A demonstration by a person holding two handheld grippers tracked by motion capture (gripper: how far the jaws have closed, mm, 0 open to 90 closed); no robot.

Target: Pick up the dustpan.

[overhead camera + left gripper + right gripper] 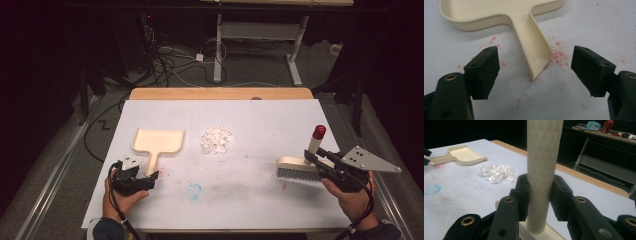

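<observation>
A cream dustpan (157, 141) lies flat on the white table cover at the left, its handle pointing toward me. My left gripper (150, 176) sits open at the end of that handle; in the left gripper view the handle tip of the dustpan (534, 50) lies between the spread jaws of the left gripper (535, 75), untouched. A pile of white scraps (217, 139) lies mid-table. At the right stands a cream brush (296, 169) with grey bristles and a red-capped upright handle. My right gripper (314, 157) is shut on that handle (543, 160), low down near the brush body.
Red crumbs speckle the cover around the dustpan handle (557, 53), and a faint blue ring (195, 190) marks it near the front. The table's wooden far edge (220, 93) borders a floor with cables and a desk frame (218, 50).
</observation>
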